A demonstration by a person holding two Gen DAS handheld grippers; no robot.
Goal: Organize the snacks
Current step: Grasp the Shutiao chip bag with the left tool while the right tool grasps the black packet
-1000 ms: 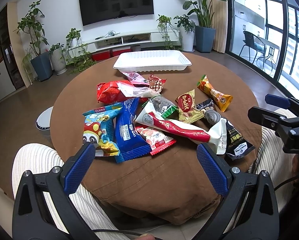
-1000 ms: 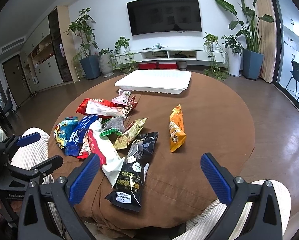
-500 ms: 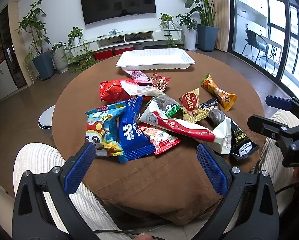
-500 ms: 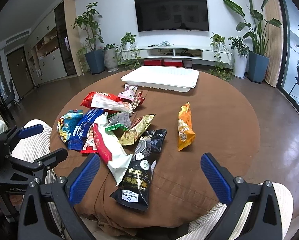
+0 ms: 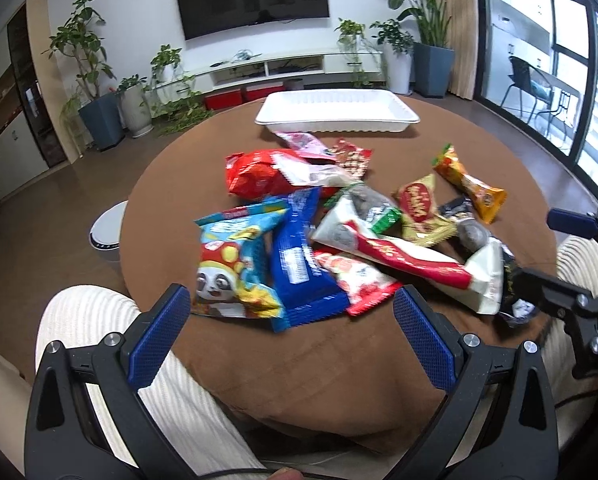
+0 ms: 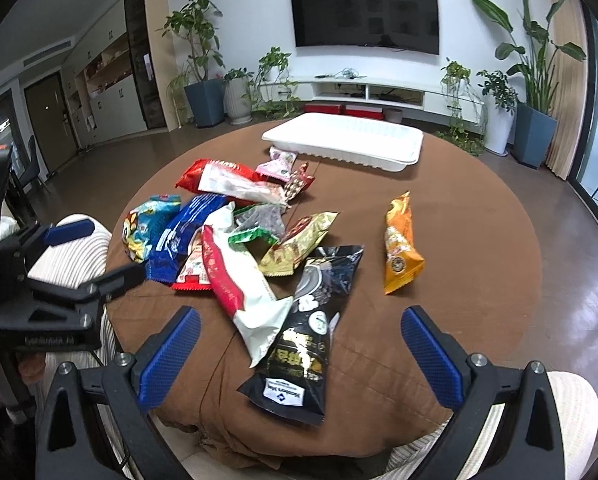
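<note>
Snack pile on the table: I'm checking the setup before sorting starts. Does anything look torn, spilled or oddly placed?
Nothing looks torn or spilled. The packets lie in an overlapping heap, and the white tray beyond them holds nothing. The orange packet lies apart to the right, and the black packet reaches close to the near table edge. Both grippers, left and right, are open.

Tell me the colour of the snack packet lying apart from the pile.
Orange-yellow snack packet, clearest in the right wrist view.

No legible lettering on any snack wrapper (image 6: 303,340), only blurred print
</note>
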